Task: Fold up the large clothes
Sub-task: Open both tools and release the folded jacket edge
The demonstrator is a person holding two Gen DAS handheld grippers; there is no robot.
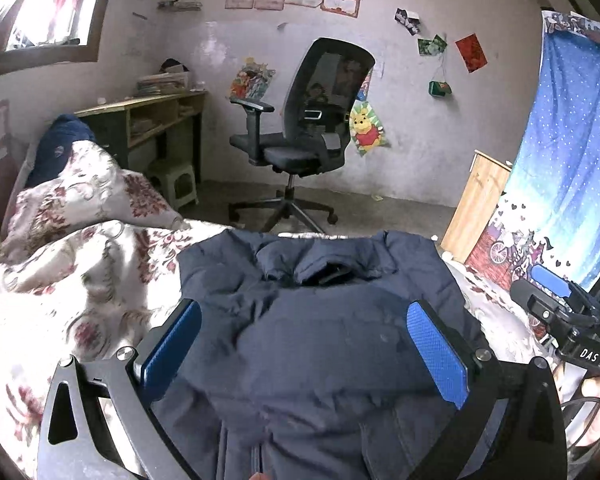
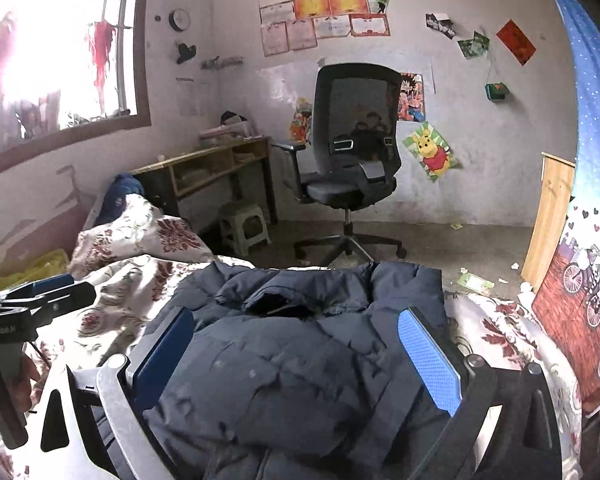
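Observation:
A dark navy padded jacket [image 1: 320,320] lies on the bed, partly folded, collar toward the far edge; it also shows in the right wrist view [image 2: 300,360]. My left gripper [image 1: 304,340] is open, its blue pads [image 1: 436,348] spread wide just above the jacket's middle, holding nothing. My right gripper [image 2: 296,356] is open too, its pads [image 2: 428,364] apart over the jacket. The right gripper shows at the right edge of the left wrist view [image 1: 556,300]. The left gripper shows at the left edge of the right wrist view [image 2: 40,292].
The bed has a white and red floral cover [image 1: 80,280] with a bunched quilt [image 1: 92,192] at the left. A black office chair [image 1: 300,132], a wooden desk [image 1: 152,116] and a small stool [image 1: 176,184] stand beyond. A blue curtain [image 1: 572,152] hangs right.

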